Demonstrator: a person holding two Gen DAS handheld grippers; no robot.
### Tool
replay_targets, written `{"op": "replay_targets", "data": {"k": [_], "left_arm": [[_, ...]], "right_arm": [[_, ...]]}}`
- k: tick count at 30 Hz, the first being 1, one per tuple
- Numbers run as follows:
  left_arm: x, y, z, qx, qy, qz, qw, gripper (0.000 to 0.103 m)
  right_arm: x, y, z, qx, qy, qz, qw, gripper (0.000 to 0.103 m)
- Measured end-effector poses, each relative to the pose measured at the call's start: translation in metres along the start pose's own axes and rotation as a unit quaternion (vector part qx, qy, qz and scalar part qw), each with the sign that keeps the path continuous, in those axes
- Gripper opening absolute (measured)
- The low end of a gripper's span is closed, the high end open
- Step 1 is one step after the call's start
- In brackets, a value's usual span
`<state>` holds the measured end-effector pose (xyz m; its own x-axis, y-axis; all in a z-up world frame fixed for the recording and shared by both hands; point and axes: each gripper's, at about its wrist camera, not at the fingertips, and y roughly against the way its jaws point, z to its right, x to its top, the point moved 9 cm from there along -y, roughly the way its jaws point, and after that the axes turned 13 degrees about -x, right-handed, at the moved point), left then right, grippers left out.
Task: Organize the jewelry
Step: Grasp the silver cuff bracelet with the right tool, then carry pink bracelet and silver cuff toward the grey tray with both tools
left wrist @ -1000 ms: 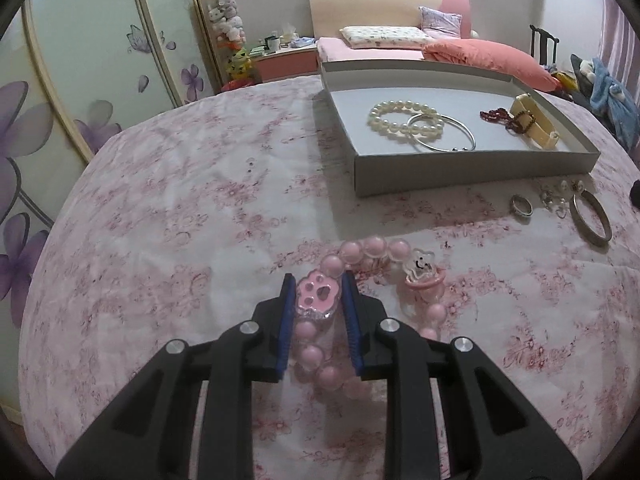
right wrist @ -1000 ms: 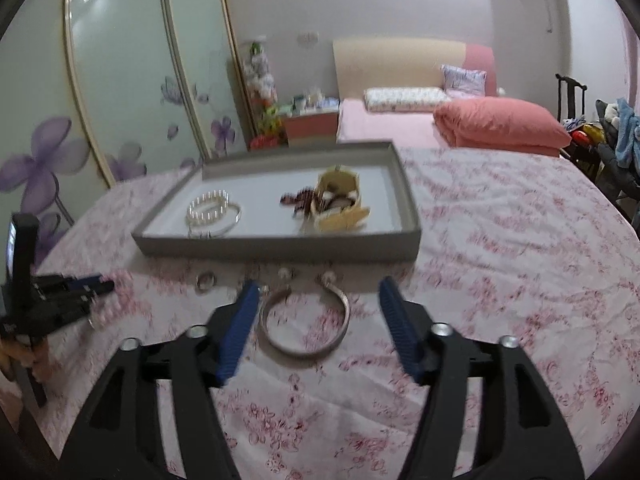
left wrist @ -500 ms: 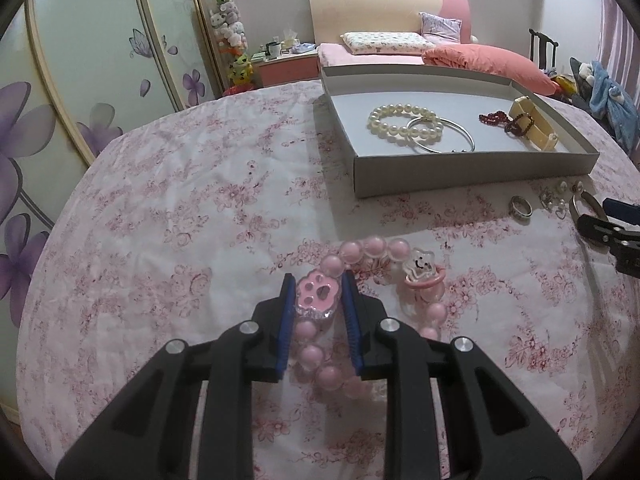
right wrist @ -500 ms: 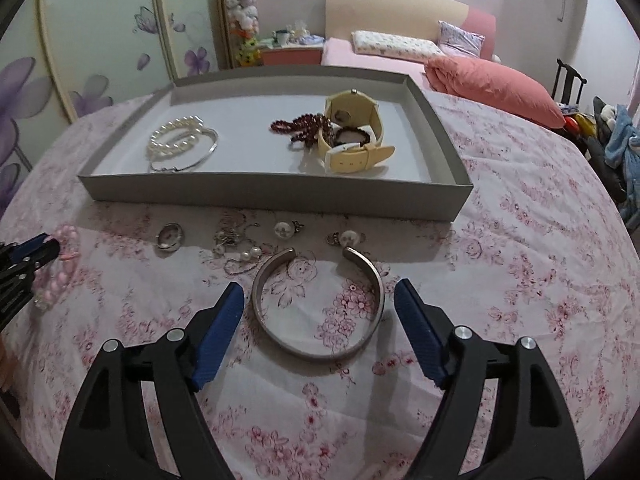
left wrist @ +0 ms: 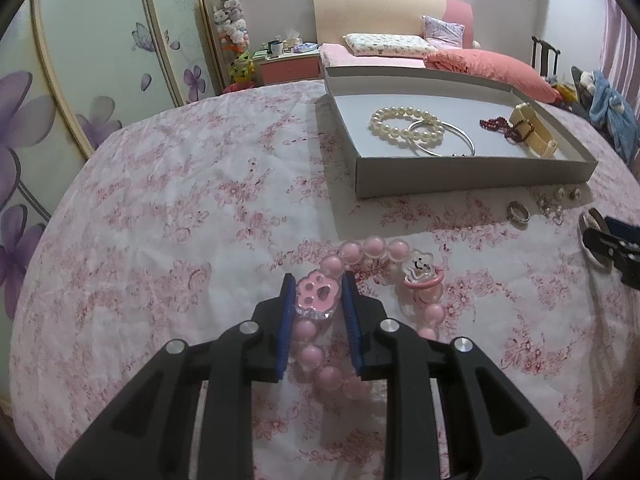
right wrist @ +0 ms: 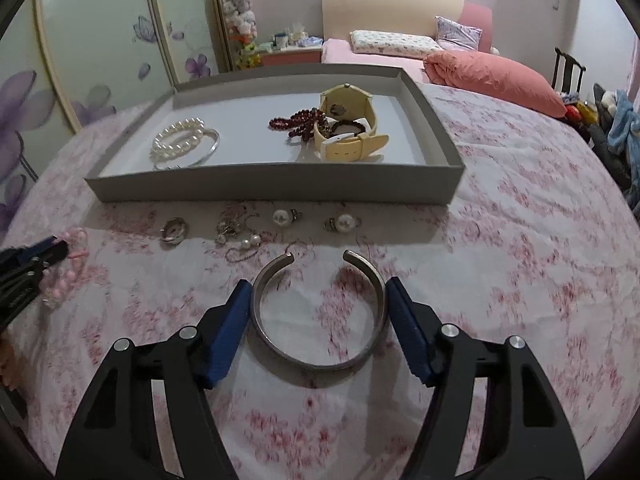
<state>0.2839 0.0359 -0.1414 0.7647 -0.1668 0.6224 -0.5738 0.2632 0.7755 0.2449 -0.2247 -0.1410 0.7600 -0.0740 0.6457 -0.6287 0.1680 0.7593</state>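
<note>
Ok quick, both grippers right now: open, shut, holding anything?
Left gripper: shut on the paw charm of the pink bead bracelet.
Right gripper: open, jaws just closing in around the silver cuff bangle, not clearly gripping.

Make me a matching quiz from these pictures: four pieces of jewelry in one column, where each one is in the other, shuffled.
Things:
1. pink bead bracelet
2. silver cuff bangle
3. pearl bracelet
4. cream wristwatch

Places:
A. tray, left part
B. clamped in the left hand-held gripper
C. tray, right part
D. on the floral cloth between the right hand-held gripper fingers

Pairs: 1-B, 2-D, 3-A, 4-C
</note>
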Motion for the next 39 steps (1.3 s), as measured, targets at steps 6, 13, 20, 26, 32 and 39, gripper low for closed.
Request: {"op": "replay_targets", "data": {"k": [6, 13, 20, 26, 32, 39], "left_arm": [[0.003, 0.019, 0.003, -0.001, 0.014, 0.04, 0.9991, 0.024], [0.013, 0.059, 0.02, -0.006, 0.011, 0.11, 0.9939, 0.024], [0.02, 0.091, 0.039, -0.014, 0.007, 0.165, 0.9861, 0.024], [0.024, 0.112, 0.051, -0.013, 0.01, 0.204, 0.9788, 0.024], [0.027, 0.13, 0.063, -0.003, 0.004, 0.242, 0.9702, 0.024], [0.032, 0.146, 0.077, 0.004, -0.004, 0.273, 0.962, 0.024]], "right_arm": [[0.011, 0.032, 0.01, 0.008, -0.025, 0.067, 0.997, 0.068], [0.025, 0.067, 0.008, 0.013, -0.027, 0.15, 0.988, 0.068], [0.032, 0.1, 0.0, 0.011, -0.018, 0.224, 0.974, 0.068], [0.036, 0.12, 0.0, -0.005, -0.018, 0.28, 0.96, 0.068], [0.039, 0.134, 0.007, -0.02, -0.031, 0.317, 0.948, 0.068], [0.04, 0.141, 0.01, -0.029, -0.041, 0.34, 0.939, 0.068]]}}
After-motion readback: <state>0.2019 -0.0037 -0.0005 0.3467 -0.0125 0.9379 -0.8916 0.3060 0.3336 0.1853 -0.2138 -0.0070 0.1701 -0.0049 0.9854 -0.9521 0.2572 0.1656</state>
